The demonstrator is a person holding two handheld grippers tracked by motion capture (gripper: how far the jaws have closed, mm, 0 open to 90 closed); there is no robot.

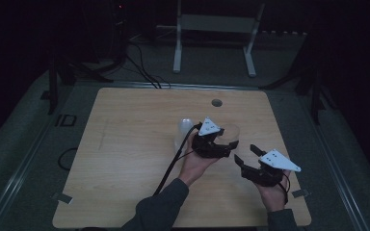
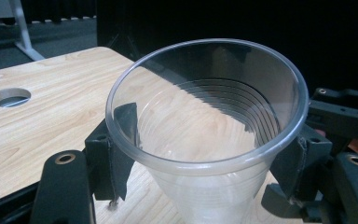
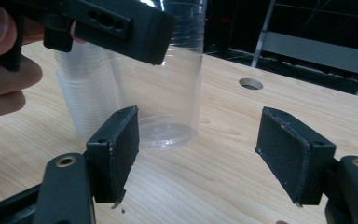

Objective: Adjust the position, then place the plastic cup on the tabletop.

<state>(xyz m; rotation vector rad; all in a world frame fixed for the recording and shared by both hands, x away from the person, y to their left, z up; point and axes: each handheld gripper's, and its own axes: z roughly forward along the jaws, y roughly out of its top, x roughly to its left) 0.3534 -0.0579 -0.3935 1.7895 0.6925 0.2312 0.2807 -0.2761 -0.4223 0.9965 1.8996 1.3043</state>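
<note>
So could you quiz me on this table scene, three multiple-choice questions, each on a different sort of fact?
1. Where is the cable hole in the table?
A. near the far edge
B. near the person's edge
C. at the left edge

2. What colour are the cups?
A. red
B. clear
C. blue

3. How is the right claw?
A. shut on a cup
B. shut on nothing
C. open, holding nothing

Answers:
1 A: the hole lies by the far edge of the table.
2 B: the wood shows through the cup in the left claw and through the stack behind it.
3 C: the right claw has its pads wide apart over bare wood.
</note>
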